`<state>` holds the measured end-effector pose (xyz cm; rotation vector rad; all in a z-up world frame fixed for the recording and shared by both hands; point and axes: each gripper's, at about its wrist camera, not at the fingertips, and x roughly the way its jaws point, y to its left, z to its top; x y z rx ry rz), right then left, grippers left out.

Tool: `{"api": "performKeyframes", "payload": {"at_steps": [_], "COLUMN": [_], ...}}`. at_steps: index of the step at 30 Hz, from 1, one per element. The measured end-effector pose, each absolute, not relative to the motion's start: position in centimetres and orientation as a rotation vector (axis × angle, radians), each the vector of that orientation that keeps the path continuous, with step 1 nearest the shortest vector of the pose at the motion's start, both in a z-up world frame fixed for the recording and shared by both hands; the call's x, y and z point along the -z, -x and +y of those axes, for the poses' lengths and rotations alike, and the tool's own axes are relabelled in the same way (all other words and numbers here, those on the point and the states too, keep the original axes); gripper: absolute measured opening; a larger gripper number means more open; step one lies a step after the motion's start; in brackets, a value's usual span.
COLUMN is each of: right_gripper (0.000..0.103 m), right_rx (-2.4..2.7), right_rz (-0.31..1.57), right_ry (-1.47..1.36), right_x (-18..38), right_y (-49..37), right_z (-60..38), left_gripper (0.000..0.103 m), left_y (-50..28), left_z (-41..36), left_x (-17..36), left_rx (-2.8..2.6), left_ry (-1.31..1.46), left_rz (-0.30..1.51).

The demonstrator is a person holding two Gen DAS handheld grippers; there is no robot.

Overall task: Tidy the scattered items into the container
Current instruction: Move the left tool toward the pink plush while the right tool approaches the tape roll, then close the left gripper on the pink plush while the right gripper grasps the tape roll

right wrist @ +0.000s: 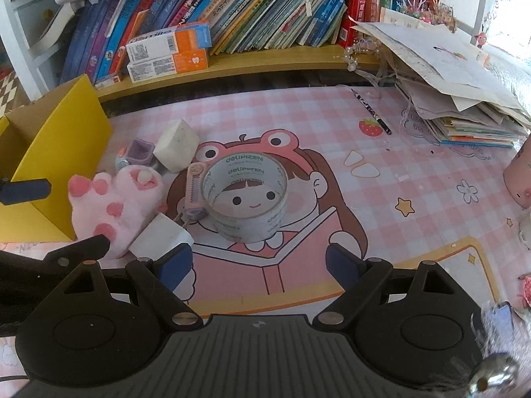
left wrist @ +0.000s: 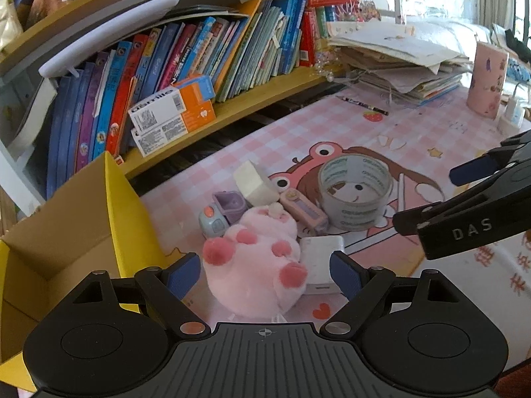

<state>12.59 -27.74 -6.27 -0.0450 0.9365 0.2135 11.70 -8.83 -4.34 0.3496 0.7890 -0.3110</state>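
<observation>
1. Left gripper [left wrist: 265, 273]: jaws stand apart, nothing clamped. The pink plush paw [left wrist: 257, 265] lies between and just beyond the blue pads [left wrist: 182, 273]; contact with the pads cannot be confirmed from this angle.
2. Right gripper [right wrist: 259, 267]: jaws stand apart and hold nothing. It hangs over the pink checked desk mat [right wrist: 415, 172], with the tape roll [right wrist: 245, 195] just ahead of its fingertips.
3. Container: the yellow cardboard box [left wrist: 66, 232] stands open on the left edge of the mat, beside the bookshelf [left wrist: 232, 109].
4. Scattered items, all on the mat, outside the box:
   - the plush paw, nearest the box;
   - a white adapter block [left wrist: 320, 263] touching the paw's right side;
   - a white sponge block [left wrist: 255, 182] and a purple cup toy [left wrist: 229, 204] behind the paw;
   - a pink slim case [left wrist: 303, 210] leaning against the tape roll.
5. A black pen [right wrist: 371, 111] lies well apart, near the paper stack [right wrist: 448, 83].
</observation>
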Motion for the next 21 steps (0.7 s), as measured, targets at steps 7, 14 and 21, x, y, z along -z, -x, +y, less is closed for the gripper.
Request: {"api": "performKeyframes", "payload": {"at_steps": [7,14,21], "right_gripper": [0.088,0.088,0.088], "right_rx": [-0.221,-0.221,-0.224], "right_rz": [0.960,0.967,0.964], "right_ry": [0.047,0.050,0.055], "right_x": [7.1,7.6,7.8], "right_y": [-13.2,-14.1,-15.2], "right_z": [-27.3,-27.0,-26.9], "left_gripper": [0.087,0.087,0.087], "left_y": [-12.7,-13.4,-13.6], "left_z": [-8.7,-9.0,-10.0], "left_x": [5.6,6.4,7.0], "left_rx": [0.299,0.285,0.286], "left_ry": [-0.363,-0.404,-0.494], "left_rz": [0.823,0.821,0.802]}}
